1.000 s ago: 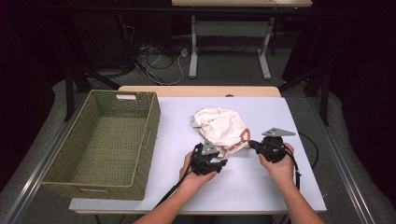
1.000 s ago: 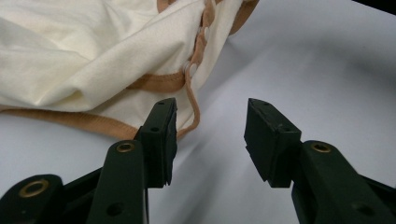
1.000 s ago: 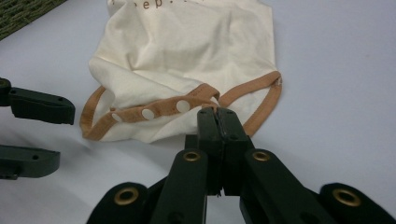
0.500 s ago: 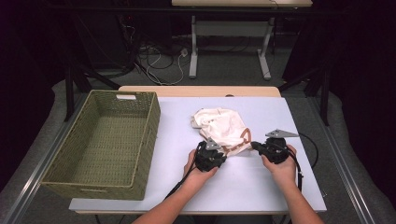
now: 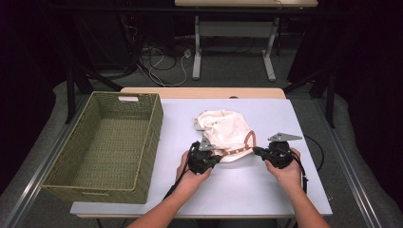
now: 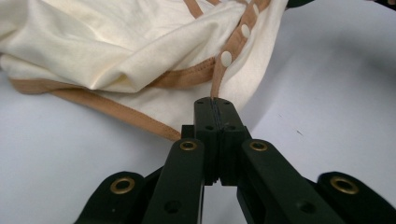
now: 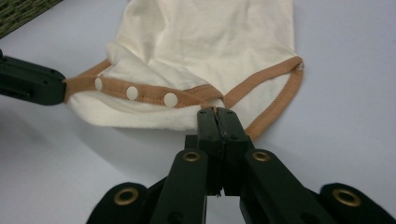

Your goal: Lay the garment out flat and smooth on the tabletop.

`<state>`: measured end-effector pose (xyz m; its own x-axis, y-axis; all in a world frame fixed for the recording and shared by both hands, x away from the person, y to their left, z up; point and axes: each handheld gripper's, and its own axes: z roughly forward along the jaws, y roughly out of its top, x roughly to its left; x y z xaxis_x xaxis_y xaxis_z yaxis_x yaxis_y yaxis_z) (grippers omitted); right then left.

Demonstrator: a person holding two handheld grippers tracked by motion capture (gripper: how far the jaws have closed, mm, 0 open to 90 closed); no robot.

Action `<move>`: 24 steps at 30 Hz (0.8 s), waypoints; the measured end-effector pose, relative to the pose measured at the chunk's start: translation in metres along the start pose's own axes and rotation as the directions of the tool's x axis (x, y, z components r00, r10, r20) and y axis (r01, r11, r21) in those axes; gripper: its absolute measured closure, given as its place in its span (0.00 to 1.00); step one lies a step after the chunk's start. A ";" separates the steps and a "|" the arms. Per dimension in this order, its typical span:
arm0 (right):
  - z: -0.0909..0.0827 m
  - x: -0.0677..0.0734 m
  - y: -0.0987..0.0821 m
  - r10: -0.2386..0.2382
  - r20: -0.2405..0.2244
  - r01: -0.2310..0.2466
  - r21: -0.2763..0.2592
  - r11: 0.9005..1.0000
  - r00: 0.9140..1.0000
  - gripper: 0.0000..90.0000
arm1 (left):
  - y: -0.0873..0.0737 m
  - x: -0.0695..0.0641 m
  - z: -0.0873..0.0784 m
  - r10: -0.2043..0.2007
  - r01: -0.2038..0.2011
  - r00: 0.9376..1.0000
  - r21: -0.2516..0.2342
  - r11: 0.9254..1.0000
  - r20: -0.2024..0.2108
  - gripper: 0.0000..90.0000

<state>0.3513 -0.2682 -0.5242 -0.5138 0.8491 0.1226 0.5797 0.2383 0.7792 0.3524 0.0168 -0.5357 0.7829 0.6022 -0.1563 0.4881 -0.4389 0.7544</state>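
A cream baby garment [image 5: 223, 130] with tan trim lies crumpled on the white table [image 5: 247, 190]. Its tan snap band [image 7: 140, 93] runs between my two grippers. My left gripper [image 5: 219, 158] has just been closing and is now shut on one end of that band [image 6: 233, 42], jaws [image 6: 212, 100] pressed together on the trim. At the garment's near right edge, my right gripper [image 5: 255, 151] is shut on the trim at the other end, with the cream cloth [image 7: 210, 32] spread beyond its tips [image 7: 215, 111]. The left gripper's tip [image 7: 32, 86] also shows in the right gripper view.
A woven green basket [image 5: 152, 137] stands empty on the table's left side, close to my left hand. Bare table lies in front of both hands. Behind the table are desk legs and cables on the floor.
My left gripper has shifted slightly toward the garment's near edge and closed on the tan snap band. The right gripper has stayed put, still clamped on the trim.
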 end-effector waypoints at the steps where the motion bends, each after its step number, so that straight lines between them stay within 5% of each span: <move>1: 0.000 0.002 0.000 -0.006 -0.010 0.006 0.004 1.000 1.000 0.99 | 0.000 0.001 -0.005 0.010 -0.010 1.000 0.004 1.000 0.002 1.00; 10: -0.009 0.025 -0.006 -0.104 -0.065 0.107 0.050 0.993 0.992 0.99 | -0.012 -0.003 -0.036 0.026 -0.027 0.999 0.021 0.999 0.028 1.00; 24: -0.034 0.060 -0.028 -0.134 -0.150 0.146 0.074 0.986 0.980 0.99 | -0.037 -0.021 -0.073 0.049 -0.050 0.998 0.016 0.999 0.033 1.00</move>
<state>0.2826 -0.2400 -0.5177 -0.6758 0.7291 0.1080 0.5435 0.3940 0.7412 0.2896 0.0691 -0.5140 0.8184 0.5573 -0.1398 0.4544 -0.4790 0.7510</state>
